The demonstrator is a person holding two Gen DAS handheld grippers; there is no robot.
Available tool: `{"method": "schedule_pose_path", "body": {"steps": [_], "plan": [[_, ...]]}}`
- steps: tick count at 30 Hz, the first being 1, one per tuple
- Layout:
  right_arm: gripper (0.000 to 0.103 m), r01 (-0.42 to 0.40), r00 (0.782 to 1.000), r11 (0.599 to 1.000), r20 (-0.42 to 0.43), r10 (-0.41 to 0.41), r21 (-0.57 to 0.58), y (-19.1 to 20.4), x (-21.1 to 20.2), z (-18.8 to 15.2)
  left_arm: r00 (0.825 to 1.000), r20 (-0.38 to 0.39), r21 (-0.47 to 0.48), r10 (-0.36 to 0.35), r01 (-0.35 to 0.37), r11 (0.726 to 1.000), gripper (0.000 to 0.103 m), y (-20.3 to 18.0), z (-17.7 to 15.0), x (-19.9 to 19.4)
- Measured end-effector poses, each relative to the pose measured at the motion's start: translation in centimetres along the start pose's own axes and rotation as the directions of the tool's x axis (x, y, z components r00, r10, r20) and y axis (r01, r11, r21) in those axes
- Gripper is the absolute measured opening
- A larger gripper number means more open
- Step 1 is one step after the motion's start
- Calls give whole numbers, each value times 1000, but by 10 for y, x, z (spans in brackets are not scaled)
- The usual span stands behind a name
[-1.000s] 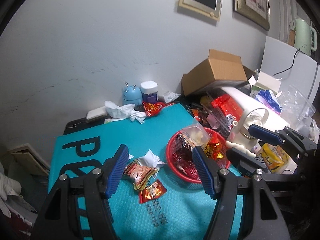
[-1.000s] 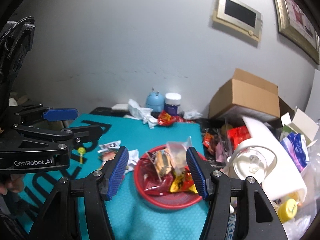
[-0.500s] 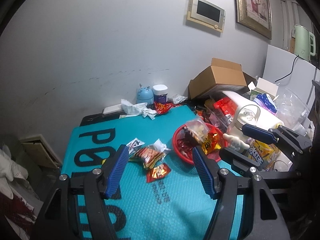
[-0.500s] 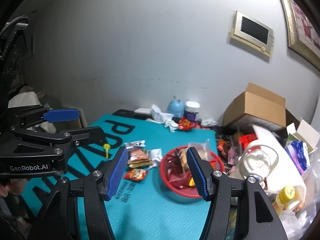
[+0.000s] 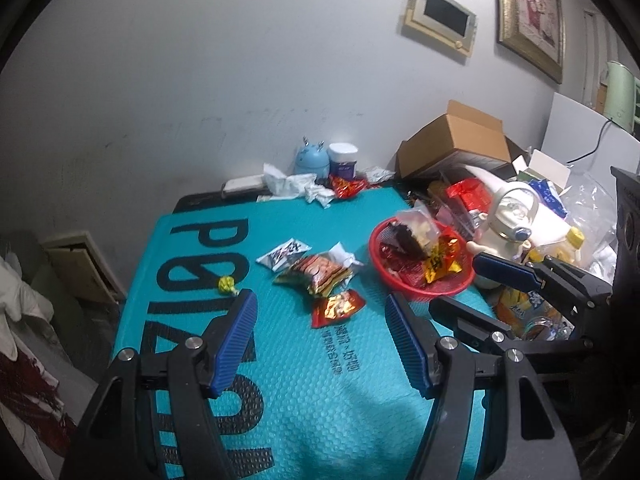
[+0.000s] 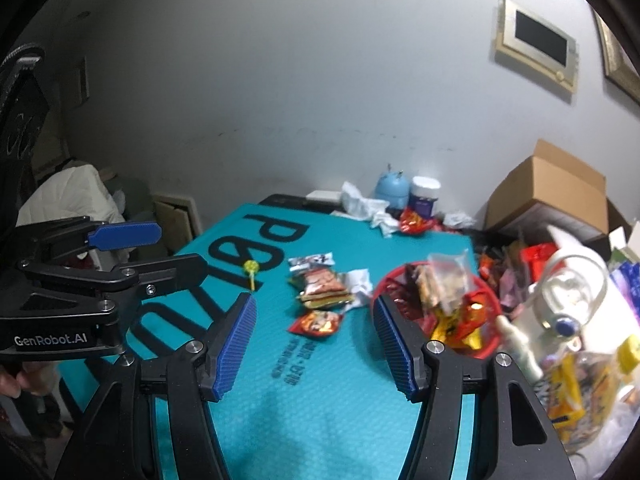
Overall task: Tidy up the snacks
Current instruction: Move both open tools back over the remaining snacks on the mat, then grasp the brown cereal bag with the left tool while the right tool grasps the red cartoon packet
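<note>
Hovering above the teal mat (image 5: 328,392), the left gripper (image 5: 320,340) and right gripper (image 6: 314,340) are both standing open with nothing between their blue pads. Loose snack packets (image 5: 316,276) are lying at centre frame, just left of the red basket (image 5: 420,288) that is holding more snacks.

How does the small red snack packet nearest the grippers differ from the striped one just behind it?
The red packet is smaller and shiny red-gold; the striped packet is larger, orange-and-white with dark ends. The red one lies alone; the striped one rests against crumpled white wrapping. Both lie loose on the teal mat, outside the red basket.
</note>
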State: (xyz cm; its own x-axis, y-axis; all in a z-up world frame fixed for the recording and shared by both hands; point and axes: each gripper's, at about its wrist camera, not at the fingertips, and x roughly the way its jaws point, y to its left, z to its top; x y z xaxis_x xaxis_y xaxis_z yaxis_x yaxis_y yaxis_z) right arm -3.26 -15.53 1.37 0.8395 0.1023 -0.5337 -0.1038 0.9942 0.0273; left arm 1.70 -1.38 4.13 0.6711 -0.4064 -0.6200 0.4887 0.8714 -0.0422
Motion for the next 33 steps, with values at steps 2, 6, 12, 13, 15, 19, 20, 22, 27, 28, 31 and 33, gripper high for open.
{"method": "schedule_pose_path", "body": {"steps": [2, 6, 12, 13, 15, 19, 20, 22, 27, 28, 31, 33], "plan": [[61, -9, 1000, 1000, -12, 9, 3, 1, 9, -1, 1000, -15, -12, -4, 4, 1000, 65, 6, -2, 8], [61, -22, 999, 1000, -43, 23, 10, -1, 31, -3, 999, -43, -36, -6, 4, 999, 65, 18, -5, 24], [61, -41, 994, 999, -102, 44, 33, -4, 70, -7, 997, -79, -71, 5, -11, 997, 65, 39, -9, 52], [61, -50, 992, 998, -117, 53, 33, -6, 76, -7, 996, -85, -75, 5, -11, 997, 65, 41, -9, 57], [61, -51, 988, 998, -142, 57, 44, -8, 90, -9, 995, -99, -84, 1, -9, 996, 65, 48, -10, 68], [61, -56, 981, 997, -180, 65, 55, -11, 113, -14, 992, -123, -98, -20, 8, 995, 65, 59, -12, 89], [61, -56, 980, 997, -188, 65, 56, -11, 117, -15, 992, -127, -100, -24, 12, 995, 65, 61, -12, 94], [61, -56, 976, 997, -207, 67, 61, -12, 128, -18, 990, -136, -101, -32, 18, 995, 65, 65, -13, 103], [61, -51, 966, 996, -251, 69, 75, -16, 151, -25, 987, -159, -100, -37, 21, 995, 65, 71, -14, 125], [61, -50, 964, 996, -259, 68, 77, -17, 155, -26, 986, -164, -100, -38, 22, 995, 65, 72, -15, 129], [61, -49, 956, 995, -284, 70, 83, -18, 168, -31, 983, -178, -109, -51, 32, 994, 65, 76, -17, 140], [61, -50, 952, 995, -299, 74, 88, -19, 175, -33, 981, -185, -113, -60, 39, 993, 65, 79, -19, 146]]}}
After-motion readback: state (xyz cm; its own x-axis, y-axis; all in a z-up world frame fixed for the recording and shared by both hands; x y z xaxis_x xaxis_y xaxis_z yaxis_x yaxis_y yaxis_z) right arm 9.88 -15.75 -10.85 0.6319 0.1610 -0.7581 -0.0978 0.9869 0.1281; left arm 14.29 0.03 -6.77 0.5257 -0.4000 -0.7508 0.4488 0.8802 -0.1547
